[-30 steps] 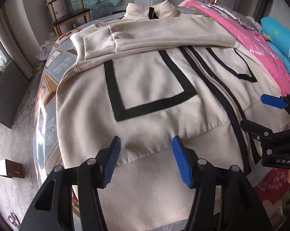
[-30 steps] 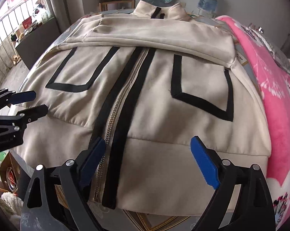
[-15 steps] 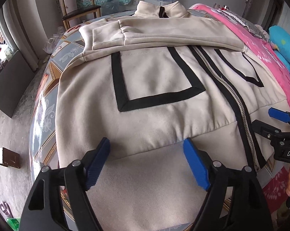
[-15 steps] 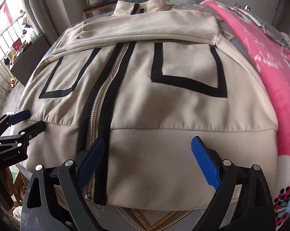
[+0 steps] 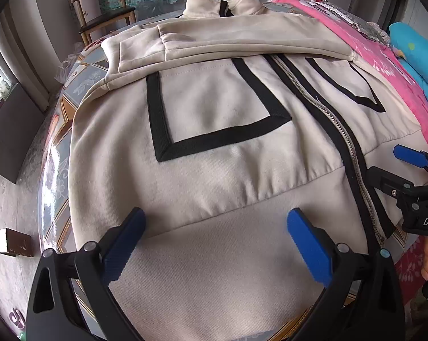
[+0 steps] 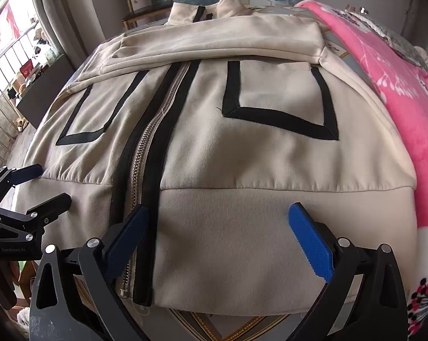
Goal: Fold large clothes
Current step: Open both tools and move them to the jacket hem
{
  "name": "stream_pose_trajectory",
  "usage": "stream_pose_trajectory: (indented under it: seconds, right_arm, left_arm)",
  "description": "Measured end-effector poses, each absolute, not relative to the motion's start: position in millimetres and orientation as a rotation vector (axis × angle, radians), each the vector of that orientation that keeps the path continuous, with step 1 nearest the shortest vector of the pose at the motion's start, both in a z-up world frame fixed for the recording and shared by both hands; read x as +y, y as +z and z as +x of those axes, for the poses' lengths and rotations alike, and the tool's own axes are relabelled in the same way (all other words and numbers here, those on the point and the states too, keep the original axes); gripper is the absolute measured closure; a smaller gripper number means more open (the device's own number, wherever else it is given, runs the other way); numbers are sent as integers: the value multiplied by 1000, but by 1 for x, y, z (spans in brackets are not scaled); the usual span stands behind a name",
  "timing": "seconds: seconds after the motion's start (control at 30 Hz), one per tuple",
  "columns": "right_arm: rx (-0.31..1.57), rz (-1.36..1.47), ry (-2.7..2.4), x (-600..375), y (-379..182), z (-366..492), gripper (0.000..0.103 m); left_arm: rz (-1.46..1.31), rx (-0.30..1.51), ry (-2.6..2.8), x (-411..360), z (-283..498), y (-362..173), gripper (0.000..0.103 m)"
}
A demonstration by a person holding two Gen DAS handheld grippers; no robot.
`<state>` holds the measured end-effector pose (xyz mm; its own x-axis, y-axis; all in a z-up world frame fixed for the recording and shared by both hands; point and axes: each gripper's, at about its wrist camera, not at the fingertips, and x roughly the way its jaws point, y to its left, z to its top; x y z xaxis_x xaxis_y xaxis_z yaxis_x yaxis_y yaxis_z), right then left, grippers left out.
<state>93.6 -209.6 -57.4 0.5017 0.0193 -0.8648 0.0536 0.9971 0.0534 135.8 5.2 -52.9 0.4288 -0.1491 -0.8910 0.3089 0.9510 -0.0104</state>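
Jacket (image 5: 219, 153), cream with black trim, is laid front-up on the patterned table (image 5: 57, 153), zipper (image 5: 339, 130) closed, both sleeves (image 5: 236, 42) folded across the chest, collar at the far end; in the left wrist view the left gripper (image 5: 214, 240) is seen over the hem band on the jacket's left-hand half, jaws spread wide and just opened further, nothing clamped, only flat cloth lying between the blue pads (image 5: 307, 247); whether the tips touch the fabric cannot be told; the right gripper (image 5: 393, 164) is seen at the right edge beside the zipper, also spread; a pink blanket (image 5: 390, 65) lies along the far right, a wooden chair (image 5: 103, 14) stands behind the table, a small box (image 5: 12, 241) sits on the floor.

Right wrist view: right gripper (image 6: 218, 241) is held over the hem band, one pad just beside the zipper (image 6: 145, 142), jaws wide and just opened further, nothing gripped; jacket (image 6: 242, 164) fills the table; left gripper (image 6: 47, 186) is seen at the left edge over the hem, jaws apart; pink blanket (image 6: 398, 79) runs down the right side.
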Motion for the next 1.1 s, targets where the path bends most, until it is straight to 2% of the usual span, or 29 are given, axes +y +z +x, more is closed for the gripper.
stream_pose_trajectory:
  seconds: [1.1]
  right_arm:
    - [1078, 73, -27, -209, -57, 97, 7]
  left_arm:
    - [170, 1095, -292, 4, 137, -53, 4]
